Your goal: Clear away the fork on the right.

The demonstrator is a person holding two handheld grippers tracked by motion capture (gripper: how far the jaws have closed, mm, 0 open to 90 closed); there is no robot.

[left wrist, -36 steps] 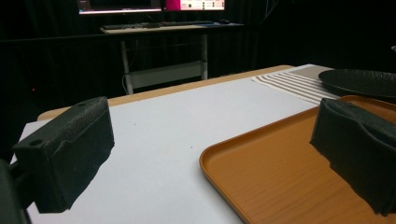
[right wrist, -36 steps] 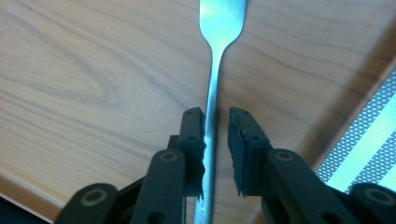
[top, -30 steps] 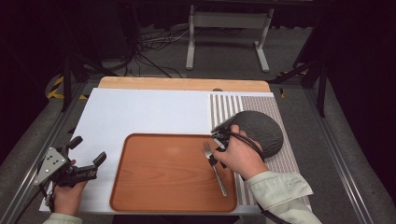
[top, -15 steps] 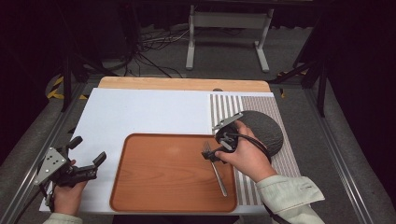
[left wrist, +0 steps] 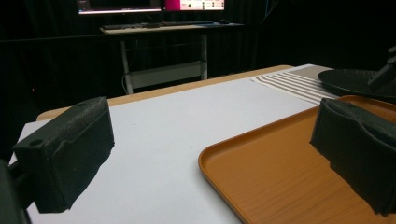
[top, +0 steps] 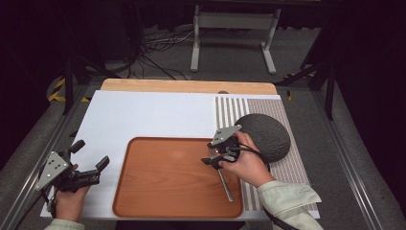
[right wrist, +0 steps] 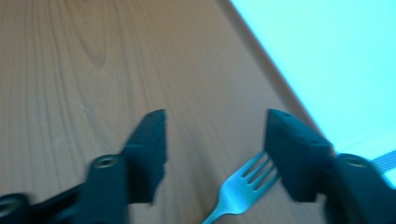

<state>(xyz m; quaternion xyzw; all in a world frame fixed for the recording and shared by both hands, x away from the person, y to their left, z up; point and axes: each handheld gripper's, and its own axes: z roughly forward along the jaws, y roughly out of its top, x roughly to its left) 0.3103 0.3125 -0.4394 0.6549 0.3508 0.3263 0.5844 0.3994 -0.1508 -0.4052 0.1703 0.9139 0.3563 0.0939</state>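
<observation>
**A:** Start from the high view. What is on the table?

**B:** A brown tray [top: 167, 187] lies on a white board [top: 143, 115], with a striped mat [top: 292, 167] at its right and a dark round plate [top: 265, 134] on that mat. A fork [top: 225, 184] lies on the right part of the tray, handle toward the person. The right gripper [top: 213, 159] sits low over the fork's head, so the tines are covered by it here. The left gripper [top: 98, 170] is held at the board's left edge, well apart from the fork, pointing toward the tray.

**A:** Can you judge the jaws from up there?

**B:** Not well for the right one. The left one looks spread.

**A:** And the left gripper view?

**B:** It settles that: the two black jaws of the left gripper [left wrist: 210, 154] stand wide, one over the white board [left wrist: 163, 121], one over the tray [left wrist: 280, 177], nothing between them. It also shows the tray's raised rim from low down, and the plate [left wrist: 355, 79] edge-on at far right. The fork cannot be made out.

**A:** The right gripper view?

**B:** Blurred, but it gives what the high view hides: the tines of the fork [right wrist: 243, 184], flat on the wood-grain tray [right wrist: 70, 70]. The right gripper [right wrist: 215, 140] has its jaws apart, empty; the tines lie between them, close by the right-hand jaw. Whether it touches the fork I cannot tell.
</observation>
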